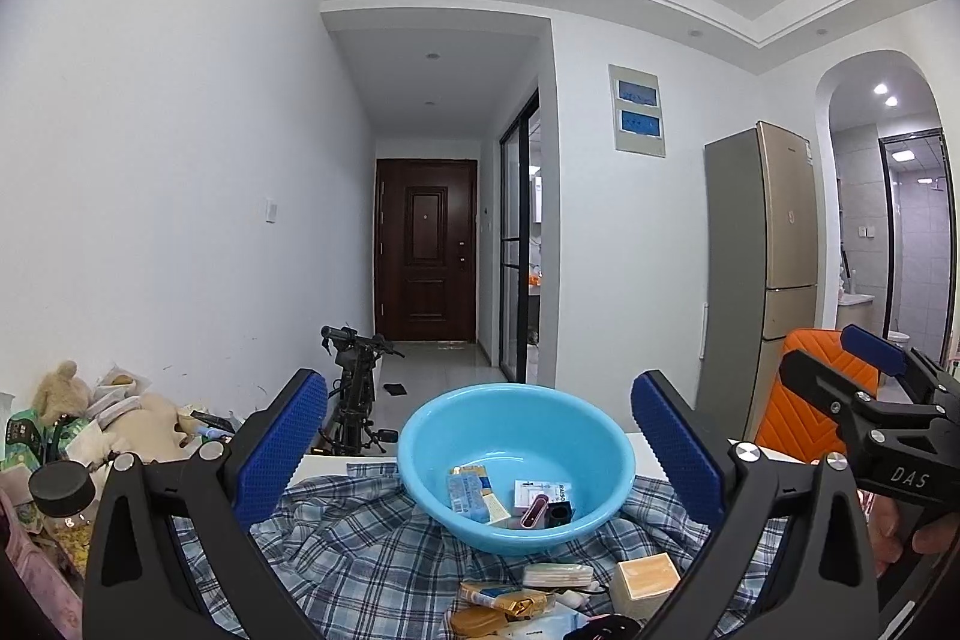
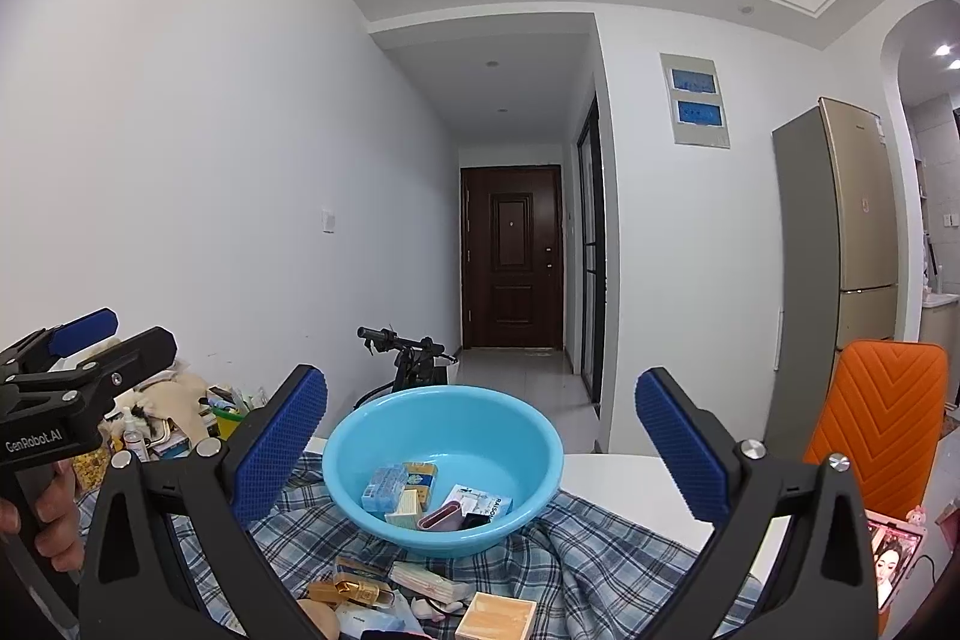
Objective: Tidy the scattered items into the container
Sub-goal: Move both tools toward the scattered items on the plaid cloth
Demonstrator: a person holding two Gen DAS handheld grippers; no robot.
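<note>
A light blue plastic basin (image 1: 516, 466) sits on a rumpled blue plaid cloth (image 1: 360, 550) spread over a white table (image 2: 618, 478). Every place here is given relative to that basin.

Inside the basin lie several small things: a blue packet (image 1: 467, 491), a yellow-and-blue carton (image 2: 421, 481), a white box printed with dark letters (image 1: 543, 493), a pink open-ended case (image 1: 534, 512) and a small black object (image 1: 559, 513).

On the cloth, on the near side of the basin, more things wait loose: a cream cube-shaped box (image 1: 645, 583), a pale wrapped pack (image 1: 558, 574), and gold foil packets (image 1: 510, 601). They sit close together, just beside the basin's near wall.

The left gripper (image 1: 480, 451) hovers on the near side of the basin, its blue ridged fingers (image 1: 282, 448) spread wide to either side of the bowl, with nothing between them. The right gripper (image 2: 480, 451) hovers likewise, its fingers (image 2: 681, 451) equally far apart and holding nothing.

Behind the basin stand a black scooter (image 1: 357, 388) and, farther down a hallway, a dark wooden door (image 1: 426, 250). To the basin's right are an orange chair (image 2: 882, 418) and a gold fridge (image 1: 774, 268). To its left lies a pile of plush toys (image 1: 144, 418) and clutter.
</note>
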